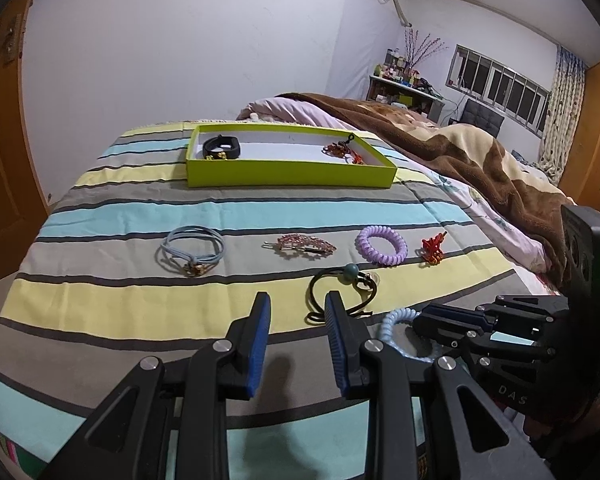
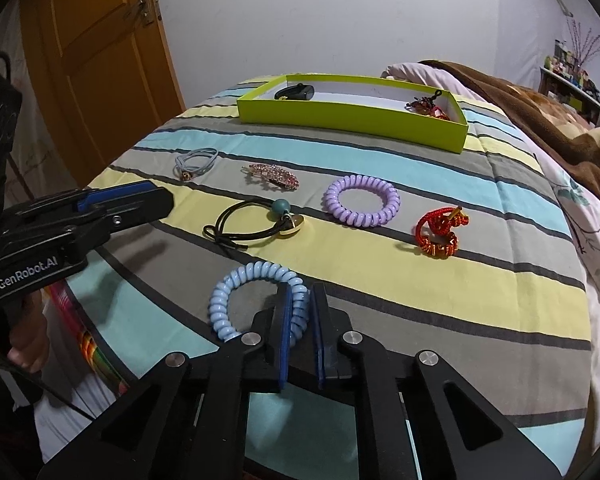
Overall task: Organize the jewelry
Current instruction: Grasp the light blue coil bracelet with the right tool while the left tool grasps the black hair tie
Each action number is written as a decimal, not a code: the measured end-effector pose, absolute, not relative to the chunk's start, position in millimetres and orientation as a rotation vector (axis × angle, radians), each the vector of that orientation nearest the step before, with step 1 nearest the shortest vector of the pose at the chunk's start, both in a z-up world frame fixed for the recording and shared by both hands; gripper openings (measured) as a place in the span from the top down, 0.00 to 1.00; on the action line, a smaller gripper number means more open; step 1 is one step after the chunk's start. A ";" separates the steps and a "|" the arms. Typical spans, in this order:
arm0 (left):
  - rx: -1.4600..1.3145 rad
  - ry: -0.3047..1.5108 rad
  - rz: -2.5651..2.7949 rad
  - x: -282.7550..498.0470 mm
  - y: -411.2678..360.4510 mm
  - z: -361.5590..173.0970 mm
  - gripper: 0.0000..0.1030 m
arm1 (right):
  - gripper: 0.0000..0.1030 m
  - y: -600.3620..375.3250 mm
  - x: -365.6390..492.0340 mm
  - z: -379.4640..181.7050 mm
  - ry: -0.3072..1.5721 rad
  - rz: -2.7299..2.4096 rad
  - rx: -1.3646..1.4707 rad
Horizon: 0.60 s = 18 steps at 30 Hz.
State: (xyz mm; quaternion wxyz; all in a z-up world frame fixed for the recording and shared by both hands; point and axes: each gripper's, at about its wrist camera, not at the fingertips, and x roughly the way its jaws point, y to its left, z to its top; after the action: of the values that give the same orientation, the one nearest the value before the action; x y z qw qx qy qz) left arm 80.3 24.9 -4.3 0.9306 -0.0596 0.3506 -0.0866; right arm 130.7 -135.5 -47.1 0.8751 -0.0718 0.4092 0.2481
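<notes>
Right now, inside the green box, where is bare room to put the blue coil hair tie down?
The green box is bare in its middle, between the black band at its left end and the red ornament at its right end. The row of pieces in front of it is crowded. The right gripper grips the blue coil hair tie.

"GenRobot.AI" — left claw's point(image 2: 140, 200) body; "DAS" — right claw's point(image 1: 428, 320) body.

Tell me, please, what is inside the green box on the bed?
Inside the green box lie a black band at its left end and a red beaded ornament at its right end. White floor shows between them. The near wall hides the floor just behind it.
</notes>
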 end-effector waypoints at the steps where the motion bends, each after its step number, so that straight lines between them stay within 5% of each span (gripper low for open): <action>1: -0.121 0.724 -0.182 82.0 23.0 -5.6 0.72 | 0.91 -136.5 130.9 -46.9 0.852 0.514 -0.148; 18: -0.140 0.823 -0.169 110.1 8.6 -26.3 0.72 | 0.91 -153.3 137.9 -45.2 0.846 0.472 -0.111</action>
State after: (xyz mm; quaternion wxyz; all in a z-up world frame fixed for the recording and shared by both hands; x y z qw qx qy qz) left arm 110.1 8.6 -26.3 0.9107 -0.0678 0.3990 -0.0819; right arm 137.9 -153.3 -45.2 0.8835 -0.0534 0.4063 0.2269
